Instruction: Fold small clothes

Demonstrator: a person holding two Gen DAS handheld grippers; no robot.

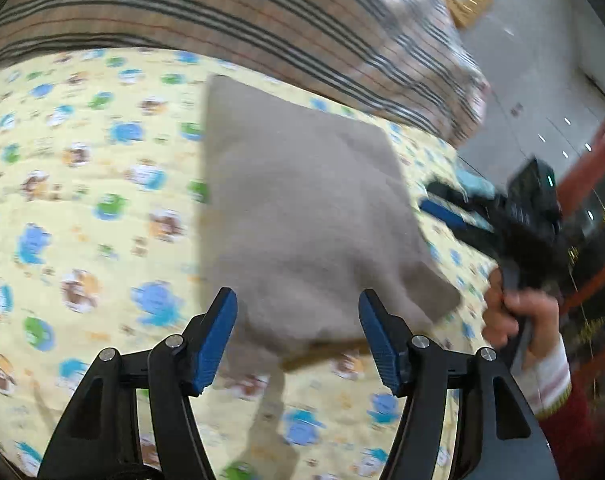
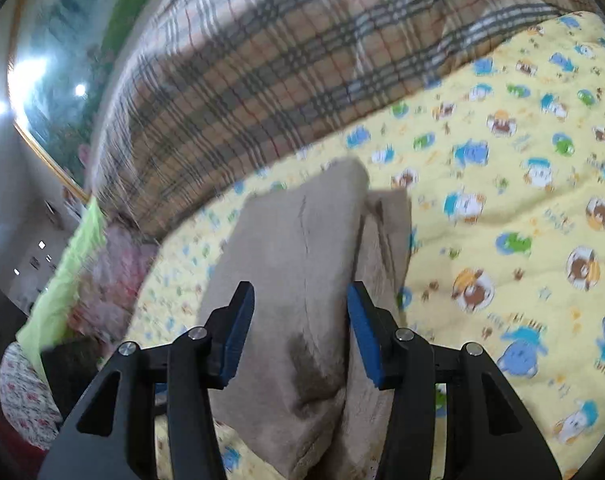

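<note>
Bright, even light, motion blur, fisheye-warped edges

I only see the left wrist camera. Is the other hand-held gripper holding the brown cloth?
Observer: No. The right hand-held gripper is open, with the beige cloth lying between its fingers, not pinched.
Operator: Is the cloth flat?
Observer: From the right wrist view it looks folded: a second layer peeks out on its right side.
Operator: What's at the far end of the bed?
Observer: A pink flowery fabric sits past the yellow cartoon blanket.
</note>
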